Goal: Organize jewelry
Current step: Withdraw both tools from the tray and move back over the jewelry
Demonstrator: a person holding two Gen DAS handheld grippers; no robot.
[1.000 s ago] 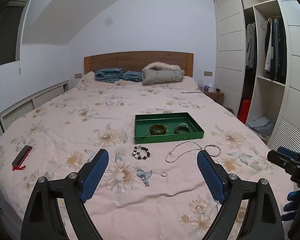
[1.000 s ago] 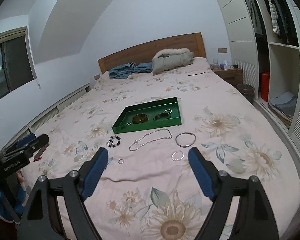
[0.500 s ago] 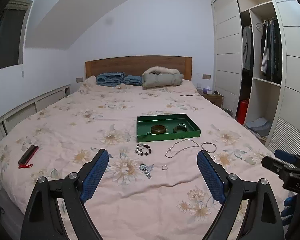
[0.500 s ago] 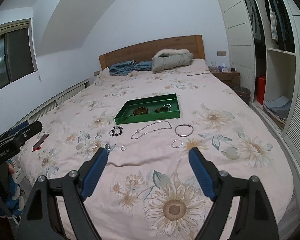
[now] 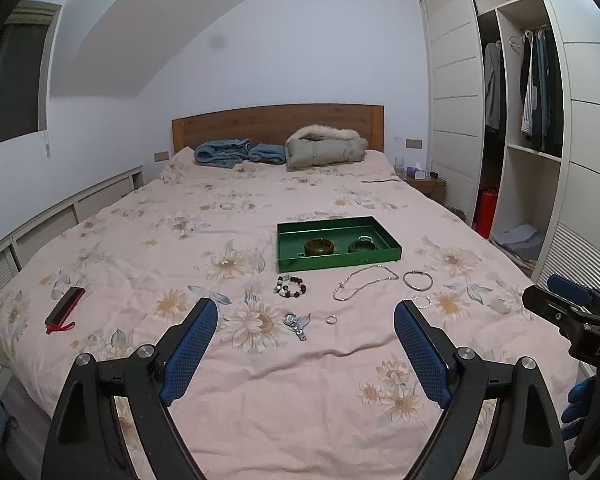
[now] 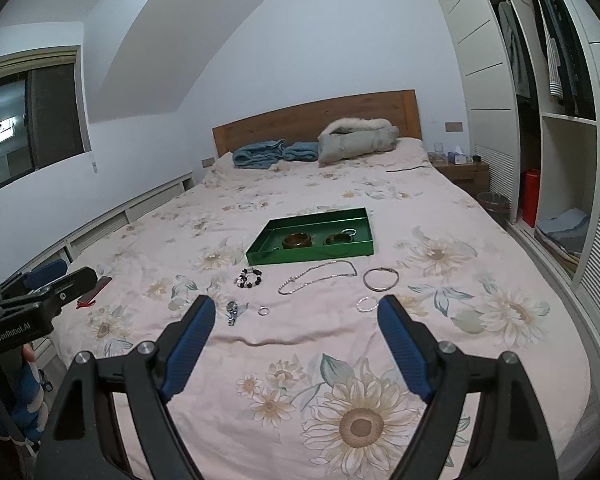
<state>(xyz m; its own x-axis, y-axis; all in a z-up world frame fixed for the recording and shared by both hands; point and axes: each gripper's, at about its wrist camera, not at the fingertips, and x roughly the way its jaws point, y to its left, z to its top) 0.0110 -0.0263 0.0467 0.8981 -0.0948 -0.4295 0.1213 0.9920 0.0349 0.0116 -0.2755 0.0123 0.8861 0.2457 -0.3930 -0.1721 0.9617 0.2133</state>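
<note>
**Pink floral bed, jewelry laid out below a green tray**

Pink bedding (image 5: 148,248) covers the bed, and the pieces lie across its middle. Going left to right in the left wrist view: a red and black case (image 5: 65,309) sits well apart near the left edge; then a bead bracelet (image 5: 290,286), with a watch (image 5: 295,322) nearer the camera; a small ring (image 5: 331,319); a chain (image 5: 363,282); a silver bangle (image 5: 417,280); and a thinner bracelet (image 5: 423,301) just beside the right fingertip.

Behind this row stands the tray (image 5: 340,259) (green, shallow). It holds a brown bangle (image 5: 319,246) on the left, a dark bangle (image 5: 362,245) on the right, and a pale bracelet at the dark bangle's far edge.

Left hand-held gripper (image 5: 303,316): jaws wide apart, nothing between them, above the near bedding. Right hand-held gripper (image 6: 295,312): likewise spread and empty. Each shows at the edge of the other's view.
</note>
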